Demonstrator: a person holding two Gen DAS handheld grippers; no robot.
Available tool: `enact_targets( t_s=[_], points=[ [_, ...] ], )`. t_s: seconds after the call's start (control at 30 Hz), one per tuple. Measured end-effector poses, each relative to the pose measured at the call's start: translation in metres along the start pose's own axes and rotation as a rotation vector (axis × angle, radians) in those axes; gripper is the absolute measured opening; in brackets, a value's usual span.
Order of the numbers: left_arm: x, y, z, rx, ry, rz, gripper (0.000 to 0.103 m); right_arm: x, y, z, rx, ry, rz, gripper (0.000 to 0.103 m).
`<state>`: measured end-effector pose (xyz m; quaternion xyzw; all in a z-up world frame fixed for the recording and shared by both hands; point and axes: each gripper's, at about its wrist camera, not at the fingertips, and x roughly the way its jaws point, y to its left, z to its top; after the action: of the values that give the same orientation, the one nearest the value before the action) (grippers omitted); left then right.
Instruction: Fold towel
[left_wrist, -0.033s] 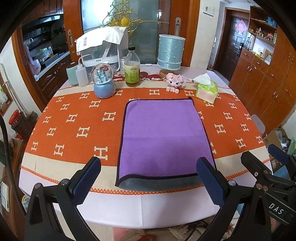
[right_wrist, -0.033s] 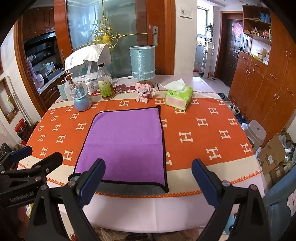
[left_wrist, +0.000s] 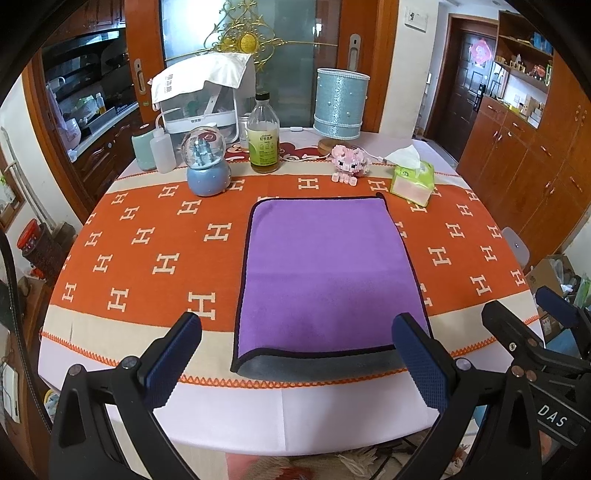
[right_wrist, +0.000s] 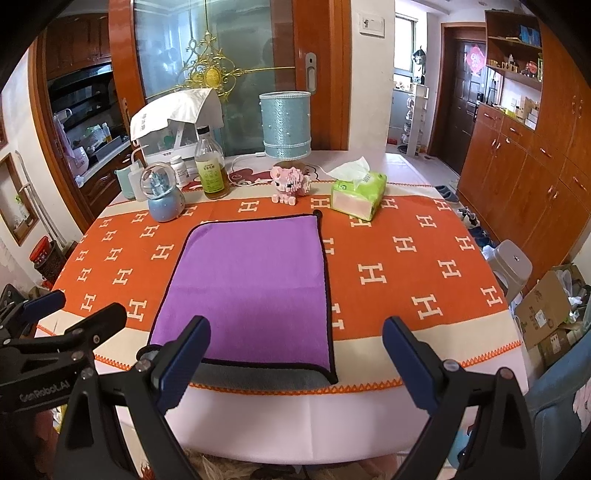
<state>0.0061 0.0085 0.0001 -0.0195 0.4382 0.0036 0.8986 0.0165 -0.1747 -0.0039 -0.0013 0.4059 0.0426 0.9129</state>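
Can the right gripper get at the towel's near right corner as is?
Probably yes. The right gripper is open, and the corner of the towel lies flat ahead of it with nothing between; the tissue pack sits far behind.

My 2 wrist cams sit side by side at counter (left_wrist: 110, 343) near edge, facing across; both share towel (left_wrist: 325, 273).

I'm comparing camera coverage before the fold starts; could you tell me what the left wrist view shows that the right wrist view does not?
Only the left wrist view shows the left gripper head on. Only the right wrist view shows the grey stool and a small white pill bottle. Both share the flat purple towel, the tissue pack and both grippers open, touching nothing.
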Motion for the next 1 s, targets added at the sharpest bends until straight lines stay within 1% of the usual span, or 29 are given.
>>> enact_targets(
  t_s=[0.13,0.4,0.47,0.57,0.7,0.8,0.87,0.93,1.0],
  points=[
    [-0.001,0.006,0.008,0.011,-0.022,0.026,0.102,-0.002,-0.002,0.004,-0.003,-0.016,-0.006,0.095],
    [0.002,0.034,0.022,0.006,-0.066,0.111,0.102,-0.009,-0.011,0.021,0.000,-0.088,-0.022,0.095],
    [0.004,0.044,0.023,0.000,-0.071,0.119,0.102,-0.008,-0.016,0.025,0.012,-0.101,-0.004,0.095],
    [0.013,0.054,0.024,0.001,-0.059,0.119,0.102,-0.005,-0.027,0.028,0.037,-0.116,0.010,0.095],
    [0.032,0.061,0.019,0.038,-0.029,0.112,0.102,0.004,-0.038,0.027,0.049,-0.133,0.021,0.095],
    [0.047,0.066,0.013,0.050,-0.012,0.120,0.102,0.016,-0.043,0.023,0.043,-0.110,0.030,0.095],
    [0.057,0.070,0.009,0.035,0.016,0.100,0.102,0.024,-0.046,0.020,0.048,-0.087,0.044,0.095],
    [0.067,0.077,0.005,0.017,0.041,0.068,0.099,0.031,-0.049,0.015,0.054,-0.075,0.065,0.095],
    [0.073,0.083,-0.001,0.009,0.040,0.049,0.099,0.038,-0.051,0.010,0.049,-0.070,0.077,0.095]
  ],
)
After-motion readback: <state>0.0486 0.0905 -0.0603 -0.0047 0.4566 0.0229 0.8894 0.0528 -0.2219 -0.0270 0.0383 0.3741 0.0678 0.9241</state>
